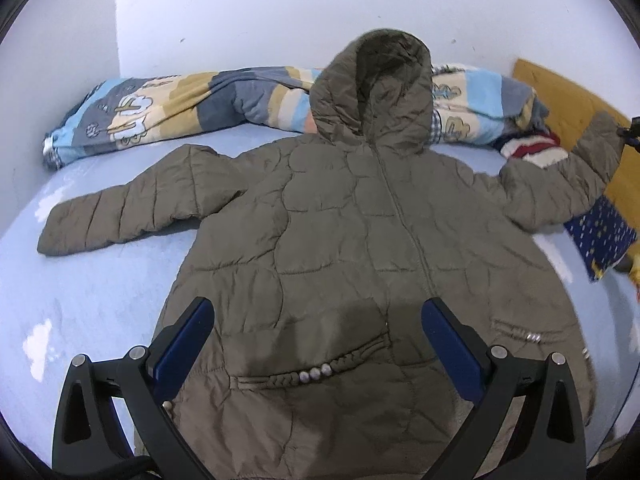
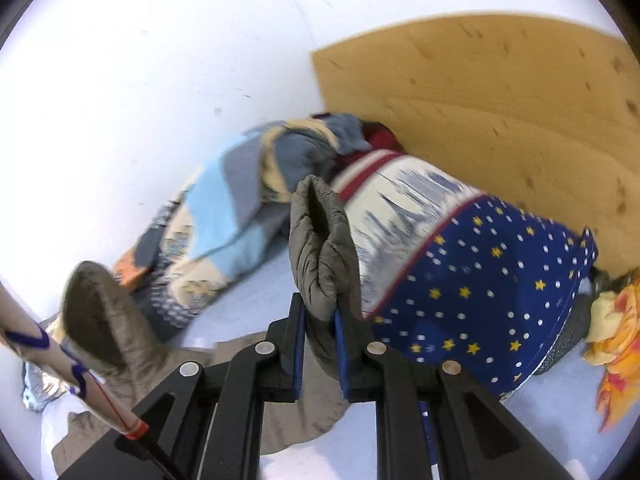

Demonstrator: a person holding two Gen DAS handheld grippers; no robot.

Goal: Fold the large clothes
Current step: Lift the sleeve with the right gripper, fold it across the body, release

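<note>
An olive-green quilted hooded jacket [image 1: 340,220] lies face up on a pale blue bed [image 1: 100,280], hood toward the wall and both sleeves spread out. My left gripper [image 1: 318,312] is open and empty above the jacket's lower front. My right gripper [image 2: 320,312] is shut on the cuff of the jacket's right sleeve [image 2: 318,240] and holds it raised; that sleeve [image 1: 568,184] shows lifted at the right of the left wrist view. The hood [image 2: 100,320] shows at the lower left of the right wrist view.
A rolled striped quilt [image 1: 180,108] lies along the white wall behind the hood. A blue star-patterned blanket [image 2: 492,280] and an orange cloth [image 2: 616,360] lie by a wooden headboard [image 2: 500,100] at the right.
</note>
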